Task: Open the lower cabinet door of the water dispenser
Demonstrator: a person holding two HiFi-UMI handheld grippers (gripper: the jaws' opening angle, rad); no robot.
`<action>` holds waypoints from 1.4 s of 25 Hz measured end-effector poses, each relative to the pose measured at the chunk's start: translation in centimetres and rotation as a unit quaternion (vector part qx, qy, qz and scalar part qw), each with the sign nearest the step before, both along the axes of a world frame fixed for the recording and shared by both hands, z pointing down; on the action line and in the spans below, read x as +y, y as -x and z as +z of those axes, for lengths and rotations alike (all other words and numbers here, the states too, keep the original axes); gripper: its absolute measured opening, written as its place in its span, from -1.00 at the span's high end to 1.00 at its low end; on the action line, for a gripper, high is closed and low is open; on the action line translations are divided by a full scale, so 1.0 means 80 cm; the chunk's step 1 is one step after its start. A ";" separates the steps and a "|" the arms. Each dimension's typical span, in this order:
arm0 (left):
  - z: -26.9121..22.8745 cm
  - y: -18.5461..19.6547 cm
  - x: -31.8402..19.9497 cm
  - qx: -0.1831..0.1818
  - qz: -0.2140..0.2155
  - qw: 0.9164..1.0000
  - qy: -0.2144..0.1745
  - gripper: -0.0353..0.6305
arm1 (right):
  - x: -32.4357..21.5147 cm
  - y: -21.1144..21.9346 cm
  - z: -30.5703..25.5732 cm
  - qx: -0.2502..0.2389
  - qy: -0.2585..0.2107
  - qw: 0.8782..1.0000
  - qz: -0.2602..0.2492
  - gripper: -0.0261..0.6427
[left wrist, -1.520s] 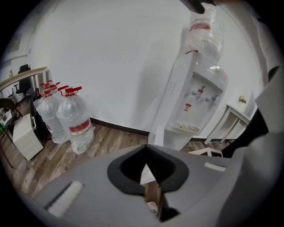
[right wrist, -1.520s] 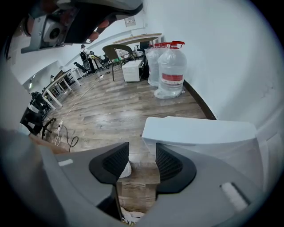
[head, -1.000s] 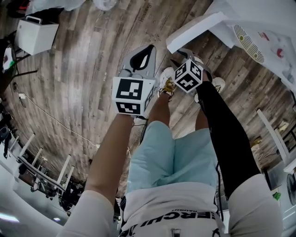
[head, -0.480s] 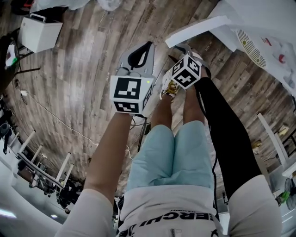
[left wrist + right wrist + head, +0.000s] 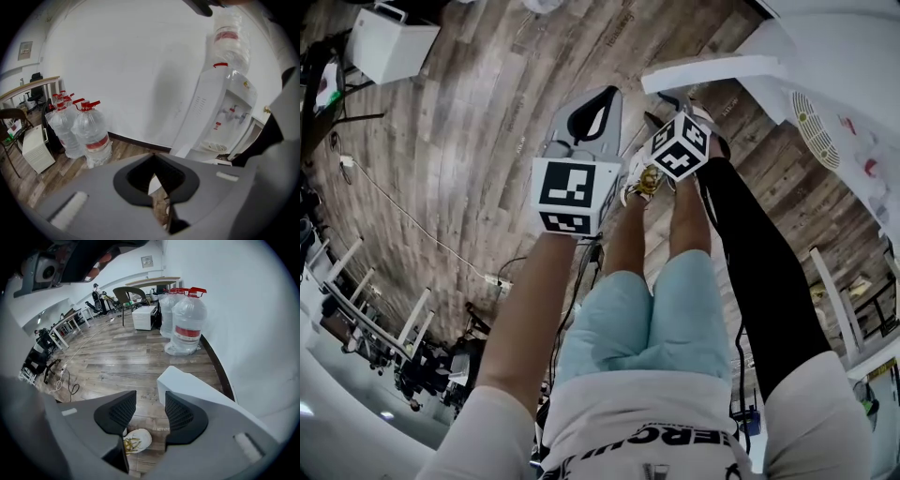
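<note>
The white water dispenser [image 5: 220,117] stands against the wall with a bottle [image 5: 229,37] on top. Its lower cabinet door [image 5: 712,73] stands swung out over the wooden floor, and shows as a white panel [image 5: 187,385] just beyond my right jaw. My right gripper [image 5: 150,404] is open and points steeply down beside the door's edge, with only floor and a shoe [image 5: 138,439] between its pads. In the head view the right gripper [image 5: 673,112] hangs just below the door. My left gripper [image 5: 586,122] [image 5: 153,157] is shut on nothing, held to the left of the door.
Several large water bottles [image 5: 91,136] stand on the floor by the wall left of the dispenser, next to a small white box [image 5: 389,42]. Cables [image 5: 63,380] trail over the floor. Desks and chairs [image 5: 70,319] fill the far side. The person's legs are directly below the grippers.
The person has brought the feet together and shifted a little. Both grippers drifted slightly with the body, still beside the open door. The left jaws stay shut.
</note>
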State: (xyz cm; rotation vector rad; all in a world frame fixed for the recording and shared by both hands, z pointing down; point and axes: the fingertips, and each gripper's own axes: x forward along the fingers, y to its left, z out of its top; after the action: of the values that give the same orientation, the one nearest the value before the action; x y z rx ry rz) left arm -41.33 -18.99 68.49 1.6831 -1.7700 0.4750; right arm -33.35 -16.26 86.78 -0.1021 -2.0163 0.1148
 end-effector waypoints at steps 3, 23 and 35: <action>0.000 0.010 -0.011 0.001 -0.011 1.000 -0.004 0.72 | -0.015 0.013 -0.001 -0.005 -0.006 1.000 -0.012 0.38; 0.002 0.045 -0.038 -0.004 -0.046 0.999 -0.010 0.72 | -0.080 0.053 -0.005 -0.029 -0.035 0.998 0.039 0.38; -0.006 0.026 -0.030 -0.002 -0.042 0.999 -0.016 0.72 | -0.087 0.042 -0.017 -0.040 -0.026 0.995 0.082 0.38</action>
State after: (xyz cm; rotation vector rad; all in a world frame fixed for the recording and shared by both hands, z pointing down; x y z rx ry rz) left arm -43.40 -21.38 68.04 1.6246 -1.8527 0.4155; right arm -36.74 -23.23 85.41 0.0948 -2.1045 0.1638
